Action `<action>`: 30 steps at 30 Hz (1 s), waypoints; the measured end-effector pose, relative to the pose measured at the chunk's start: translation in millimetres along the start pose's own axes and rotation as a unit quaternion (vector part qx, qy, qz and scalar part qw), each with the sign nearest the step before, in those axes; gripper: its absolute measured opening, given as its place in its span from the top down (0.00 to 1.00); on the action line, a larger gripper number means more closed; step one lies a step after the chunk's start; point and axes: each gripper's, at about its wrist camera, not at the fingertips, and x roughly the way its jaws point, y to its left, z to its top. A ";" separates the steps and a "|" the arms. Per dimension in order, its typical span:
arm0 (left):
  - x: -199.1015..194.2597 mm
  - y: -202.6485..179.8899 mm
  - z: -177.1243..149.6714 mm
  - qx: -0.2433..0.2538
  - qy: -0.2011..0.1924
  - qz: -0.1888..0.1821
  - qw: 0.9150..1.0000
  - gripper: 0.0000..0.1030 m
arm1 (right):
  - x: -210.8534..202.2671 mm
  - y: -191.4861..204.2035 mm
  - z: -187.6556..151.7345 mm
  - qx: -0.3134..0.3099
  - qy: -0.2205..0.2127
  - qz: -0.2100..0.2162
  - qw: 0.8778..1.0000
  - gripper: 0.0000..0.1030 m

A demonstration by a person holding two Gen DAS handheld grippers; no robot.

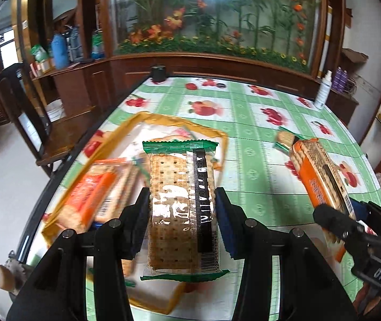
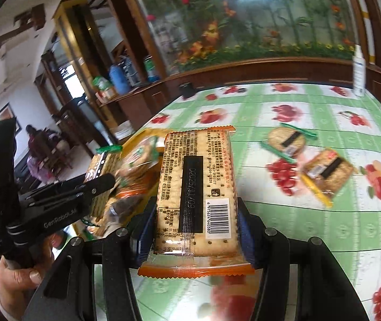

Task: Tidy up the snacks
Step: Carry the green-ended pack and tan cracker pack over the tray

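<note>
Left gripper (image 1: 182, 206) jaws clench the green-edged cracker pack (image 1: 179, 208), long axis forward, directly over the yellow tray (image 1: 217, 133); right gripper (image 2: 194, 219) jaws clench the orange-edged cracker pack (image 2: 195, 195), tray lying to its left.

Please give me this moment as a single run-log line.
left gripper: shut on green-edged cracker pack over yellow tray | right gripper: shut on orange-edged cracker pack | two packs on tablecloth

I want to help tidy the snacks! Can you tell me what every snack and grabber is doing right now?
left hand-held gripper: shut on green cracker pack
green cracker pack: held above the tray
right hand-held gripper: shut on orange cracker pack
orange cracker pack: held in the air
yellow tray: on the table, packs inside
round cracker pack: lying on the table
yellow-edged cracker pack: lying on the table
white spray bottle: standing upright
</note>
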 end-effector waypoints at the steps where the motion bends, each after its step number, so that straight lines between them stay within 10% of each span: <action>1: -0.2 4.8 -0.4 -0.003 -0.001 0.006 1.000 0.56 | 2.3 6.4 -0.7 -0.005 0.002 0.005 1.000 0.46; 30: 23.8 91.6 -9.8 -0.077 0.020 0.046 0.996 0.56 | 95.4 103.9 10.2 -0.085 0.067 0.071 0.992 0.47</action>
